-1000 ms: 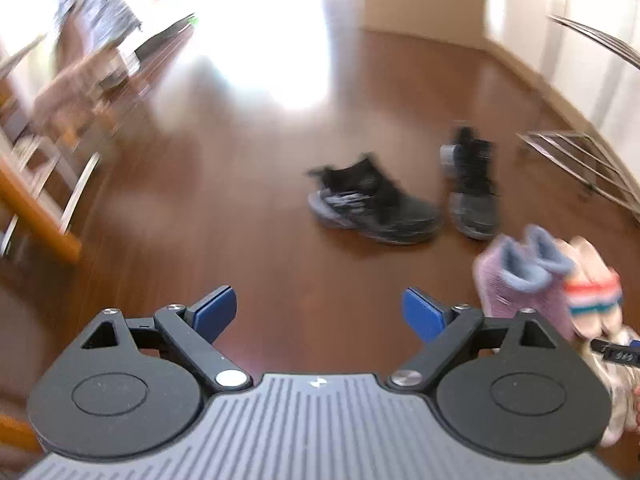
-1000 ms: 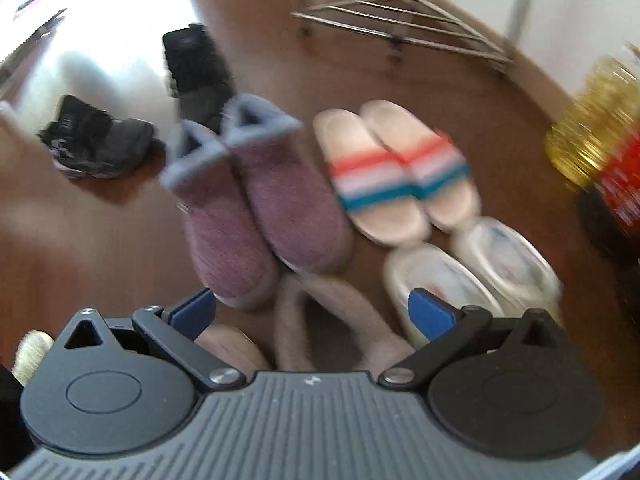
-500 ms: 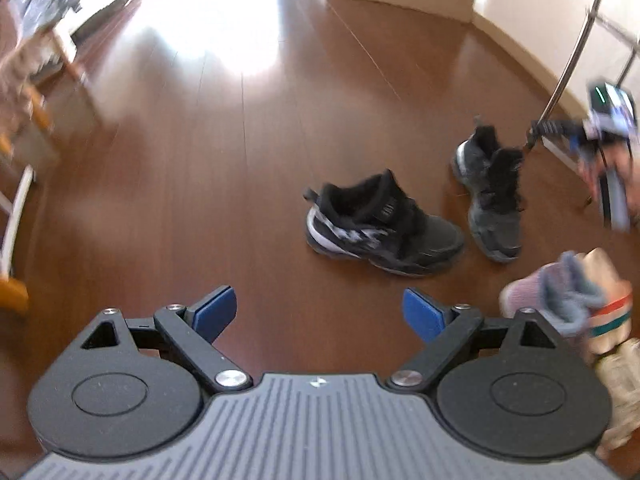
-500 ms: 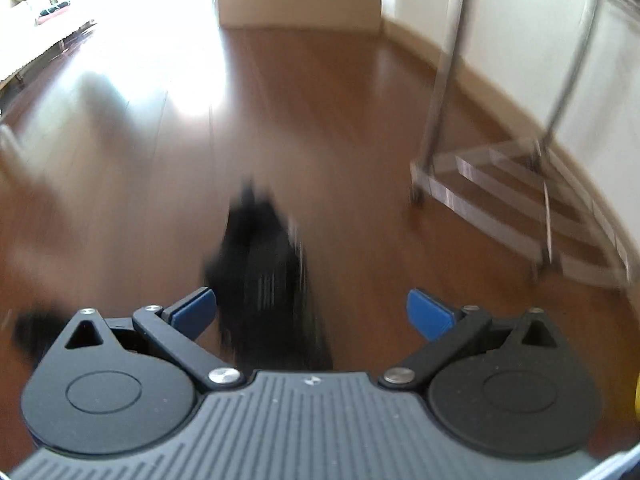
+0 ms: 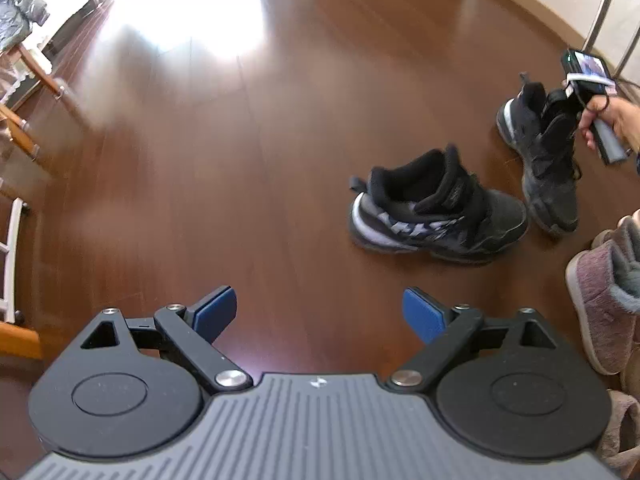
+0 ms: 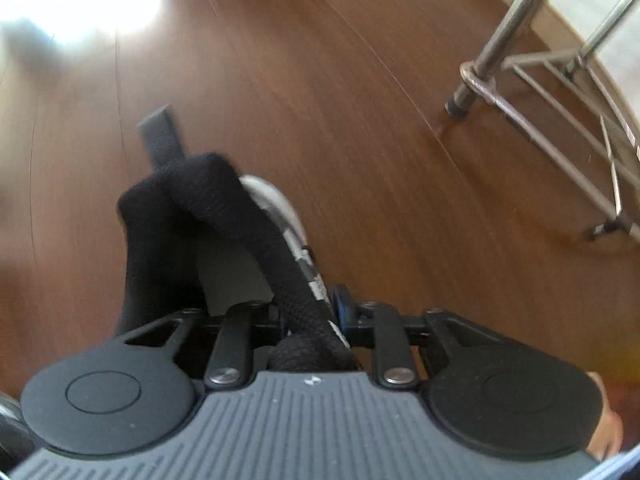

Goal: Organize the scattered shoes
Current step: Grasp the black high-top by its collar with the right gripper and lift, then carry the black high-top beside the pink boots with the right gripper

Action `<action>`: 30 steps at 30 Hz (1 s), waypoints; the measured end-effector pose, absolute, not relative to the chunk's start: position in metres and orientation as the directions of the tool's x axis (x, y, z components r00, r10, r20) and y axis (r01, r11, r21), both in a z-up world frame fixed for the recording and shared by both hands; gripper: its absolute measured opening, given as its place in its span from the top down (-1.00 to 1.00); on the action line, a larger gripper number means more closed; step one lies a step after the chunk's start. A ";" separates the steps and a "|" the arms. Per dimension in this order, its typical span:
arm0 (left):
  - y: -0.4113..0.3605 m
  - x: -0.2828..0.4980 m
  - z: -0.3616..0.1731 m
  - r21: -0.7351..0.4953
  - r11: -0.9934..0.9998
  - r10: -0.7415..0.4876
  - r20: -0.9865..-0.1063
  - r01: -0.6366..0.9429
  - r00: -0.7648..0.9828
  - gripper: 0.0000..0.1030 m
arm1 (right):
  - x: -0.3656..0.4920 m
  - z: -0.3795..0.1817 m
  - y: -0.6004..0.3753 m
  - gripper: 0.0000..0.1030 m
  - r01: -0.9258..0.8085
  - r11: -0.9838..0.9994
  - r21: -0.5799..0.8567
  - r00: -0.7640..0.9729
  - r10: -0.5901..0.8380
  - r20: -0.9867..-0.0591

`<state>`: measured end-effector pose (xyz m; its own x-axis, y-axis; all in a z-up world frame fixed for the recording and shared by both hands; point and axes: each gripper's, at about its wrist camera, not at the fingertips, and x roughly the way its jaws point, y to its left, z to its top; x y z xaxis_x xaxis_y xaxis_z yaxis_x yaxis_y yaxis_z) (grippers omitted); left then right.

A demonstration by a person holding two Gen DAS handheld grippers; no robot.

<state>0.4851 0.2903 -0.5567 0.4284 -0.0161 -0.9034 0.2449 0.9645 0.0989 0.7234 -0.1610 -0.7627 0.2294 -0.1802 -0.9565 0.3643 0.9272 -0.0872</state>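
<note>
Two black sneakers on the wood floor: right gripper clamps the far sneaker's collar; the near sneaker lies toe rightward; left gripper hangs spread, empty

Two black sneakers, one pink slipper

Dark brown wood floor, glossy, with strong glare at the far end. Resting on it: one black sneaker, a second black sneaker just beside, purple slippers (partly cropped), and a metal rack.
</note>
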 end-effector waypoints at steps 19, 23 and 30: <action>0.231 0.342 -0.465 0.279 0.955 0.175 -0.806 0.102 0.566 -0.83 | 0.457 -0.591 -0.105 0.68 0.051 0.909 0.414 0.566 0.315 -0.762; 0.233 0.297 -0.462 0.275 0.962 0.237 -0.834 0.003 0.498 -0.83 | 0.390 -0.642 -0.067 0.67 0.085 0.913 0.400 0.319 0.356 -0.879; 0.224 0.239 -0.473 0.336 0.941 0.316 -0.833 -0.038 0.453 -0.83 | 0.322 -0.765 -0.013 0.14 -0.039 0.966 0.256 0.081 0.258 -0.963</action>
<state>0.2387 0.2244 -0.4735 0.4531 0.3162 -0.8335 -0.0379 0.9410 0.3364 0.3222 -0.0126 -0.7646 0.0812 0.2582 -0.9627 -0.0395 0.9659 0.2558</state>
